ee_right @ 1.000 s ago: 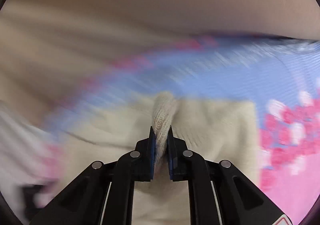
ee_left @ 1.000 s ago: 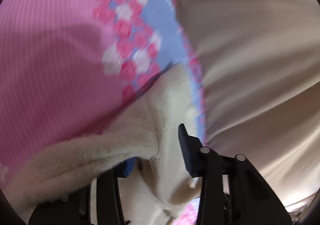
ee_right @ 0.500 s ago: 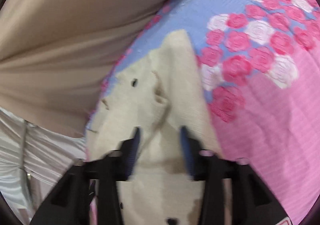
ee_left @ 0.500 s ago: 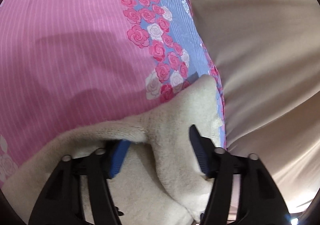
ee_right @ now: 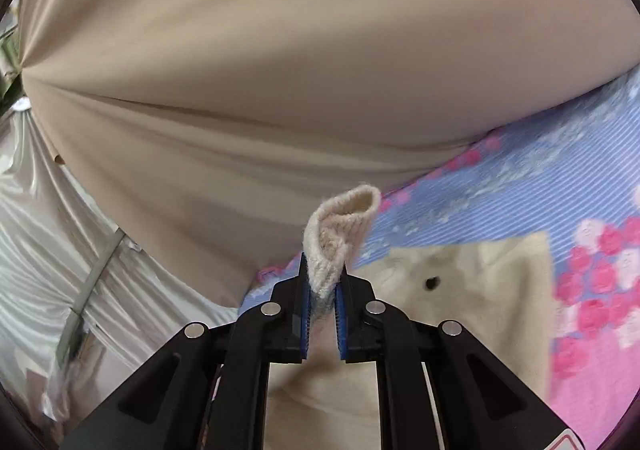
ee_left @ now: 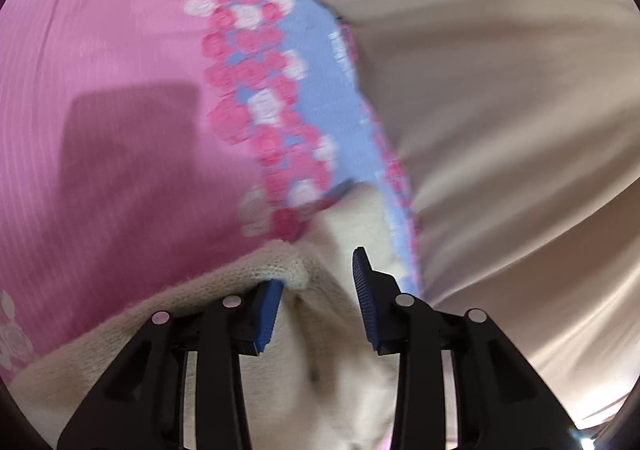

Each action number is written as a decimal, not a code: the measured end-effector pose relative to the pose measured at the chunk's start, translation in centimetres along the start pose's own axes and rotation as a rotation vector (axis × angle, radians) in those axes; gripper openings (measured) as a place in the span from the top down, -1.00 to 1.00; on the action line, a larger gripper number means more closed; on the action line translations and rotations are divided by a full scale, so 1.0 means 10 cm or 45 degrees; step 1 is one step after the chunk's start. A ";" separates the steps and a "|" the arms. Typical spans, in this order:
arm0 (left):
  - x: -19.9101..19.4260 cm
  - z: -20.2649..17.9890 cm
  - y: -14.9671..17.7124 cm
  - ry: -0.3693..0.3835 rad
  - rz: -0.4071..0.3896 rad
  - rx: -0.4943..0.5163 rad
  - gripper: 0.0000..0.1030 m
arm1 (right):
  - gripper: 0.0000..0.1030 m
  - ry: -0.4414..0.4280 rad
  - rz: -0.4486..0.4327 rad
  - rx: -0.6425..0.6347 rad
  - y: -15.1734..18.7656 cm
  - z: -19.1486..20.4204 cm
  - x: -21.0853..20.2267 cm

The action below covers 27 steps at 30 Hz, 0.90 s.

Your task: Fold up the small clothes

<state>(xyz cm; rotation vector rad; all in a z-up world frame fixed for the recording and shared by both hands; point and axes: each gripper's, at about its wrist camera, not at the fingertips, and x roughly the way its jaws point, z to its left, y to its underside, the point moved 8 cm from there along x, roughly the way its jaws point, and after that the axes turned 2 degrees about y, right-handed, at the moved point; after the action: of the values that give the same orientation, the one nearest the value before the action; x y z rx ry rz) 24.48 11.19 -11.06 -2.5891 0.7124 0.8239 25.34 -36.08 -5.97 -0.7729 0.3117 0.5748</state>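
Note:
A small cream knitted garment (ee_left: pixel 320 354) lies on a bed sheet that is pink with a rose band and a blue edge (ee_left: pixel 100 90). My left gripper (ee_left: pixel 318 290) is open just over the garment, with a fold of knit bulging between the blue pads (ee_left: pixel 268 314). In the right wrist view my right gripper (ee_right: pixel 323 290) is shut on a cream knit edge (ee_right: pixel 340 234) that sticks up from the fingers. The rest of the garment (ee_right: pixel 460 290), with a dark button, lies flat on the sheet beyond it.
A beige curtain (ee_right: pixel 280 70) hangs close along the bed's edge. It also shows in the left wrist view (ee_left: pixel 500 130). White drapery (ee_right: pixel 48 230) hangs at the left. The pink sheet (ee_right: pixel 592 350) stretches to the right.
My right gripper, open over the garment half a second ago, has shut on a knit edge and lifted it. My left gripper stays open and has shifted slightly over the garment.

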 end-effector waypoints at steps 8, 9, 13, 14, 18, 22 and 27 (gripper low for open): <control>0.06 0.30 0.19 -0.090 0.049 0.026 0.48 | 0.83 0.280 0.243 0.247 0.85 -1.11 0.07; 0.03 0.28 0.21 -0.090 0.065 0.029 0.41 | 0.83 0.294 0.253 0.225 0.85 -1.11 0.06; -0.29 0.00 0.36 0.010 0.121 0.104 0.28 | 0.64 0.297 0.270 0.207 0.75 -1.06 0.06; -0.38 -0.10 0.38 0.040 0.122 0.131 0.20 | 0.60 0.299 0.269 0.210 0.72 -1.05 0.03; -0.39 -0.58 0.22 0.053 0.022 0.258 -0.47 | 0.50 0.312 0.258 0.223 0.69 -1.04 0.23; 0.27 -0.87 -0.08 -0.117 -0.004 0.450 -0.54 | 0.11 0.307 0.259 0.206 0.60 -0.99 0.42; 1.13 -0.82 -0.02 -0.278 0.216 0.617 0.74 | 0.79 0.366 0.275 0.044 0.50 -0.92 0.63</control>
<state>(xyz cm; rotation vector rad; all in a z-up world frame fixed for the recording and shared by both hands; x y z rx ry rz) 36.22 3.67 -11.47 -1.9984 0.9397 0.8429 26.93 -37.56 -17.96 -0.7943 0.6743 0.6600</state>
